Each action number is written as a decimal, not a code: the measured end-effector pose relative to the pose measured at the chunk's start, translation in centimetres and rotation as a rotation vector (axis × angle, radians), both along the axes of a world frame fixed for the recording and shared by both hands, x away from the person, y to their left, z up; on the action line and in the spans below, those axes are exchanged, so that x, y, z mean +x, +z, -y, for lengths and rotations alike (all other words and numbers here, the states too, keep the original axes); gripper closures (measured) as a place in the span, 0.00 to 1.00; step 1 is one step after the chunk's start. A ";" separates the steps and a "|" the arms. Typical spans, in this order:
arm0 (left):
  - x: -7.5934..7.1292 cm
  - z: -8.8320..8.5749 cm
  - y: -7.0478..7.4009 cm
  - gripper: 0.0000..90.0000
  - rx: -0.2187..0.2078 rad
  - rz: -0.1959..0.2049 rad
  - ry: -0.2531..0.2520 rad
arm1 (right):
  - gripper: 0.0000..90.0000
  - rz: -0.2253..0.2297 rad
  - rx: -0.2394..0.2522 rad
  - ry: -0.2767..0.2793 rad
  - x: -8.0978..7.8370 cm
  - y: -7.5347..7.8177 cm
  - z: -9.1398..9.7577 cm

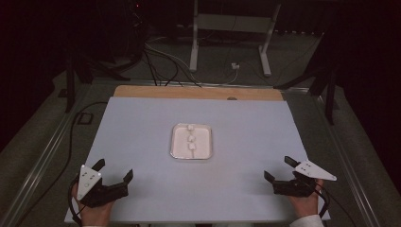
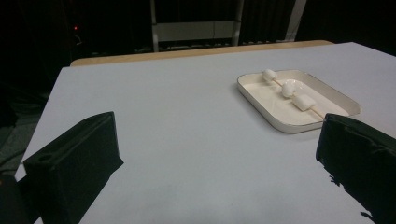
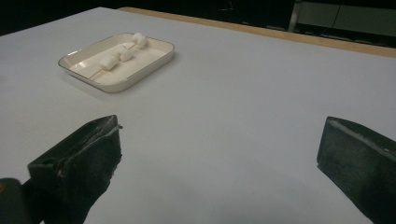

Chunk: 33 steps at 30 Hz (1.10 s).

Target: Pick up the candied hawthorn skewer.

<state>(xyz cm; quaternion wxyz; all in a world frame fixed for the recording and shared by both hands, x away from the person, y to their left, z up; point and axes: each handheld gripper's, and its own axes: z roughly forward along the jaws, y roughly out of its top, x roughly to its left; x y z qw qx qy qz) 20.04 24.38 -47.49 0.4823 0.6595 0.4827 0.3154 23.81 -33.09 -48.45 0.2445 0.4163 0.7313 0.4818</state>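
A white rectangular tray (image 1: 177,144) (image 2: 275,119) (image 3: 116,79) sits at the middle of the pale tabletop. On it lies a thin wooden skewer with three white marshmallows (image 1: 191,139) (image 2: 288,88) (image 3: 122,54) threaded along it. My left gripper (image 1: 113,169) (image 2: 219,154) rests near the front left corner of the table, jaws wide apart, nothing between them. At the front right, my right gripper (image 1: 280,168) (image 3: 219,149) stands open and empty too. Both are well short of the tray.
The pale sheet (image 1: 142,118) covers a wooden table whose bare edge (image 1: 198,92) shows at the back. Beyond it stand a white metal frame (image 1: 229,28) and cables on a dark floor. Metal rails run along both sides of the table.
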 end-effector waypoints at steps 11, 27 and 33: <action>-0.2 0.0 0.1 0.01 -0.024 -0.010 0.020 | 0.00 0.016 -0.008 -0.018 0.0 0.1 0.2; 1.1 1.5 1.2 0.01 -0.026 -0.038 0.018 | 0.00 0.029 -0.027 -0.021 0.2 0.2 -0.2; 2.0 2.6 1.5 0.01 -0.024 -0.046 0.004 | 0.00 0.034 -0.024 -0.019 0.1 0.4 -0.5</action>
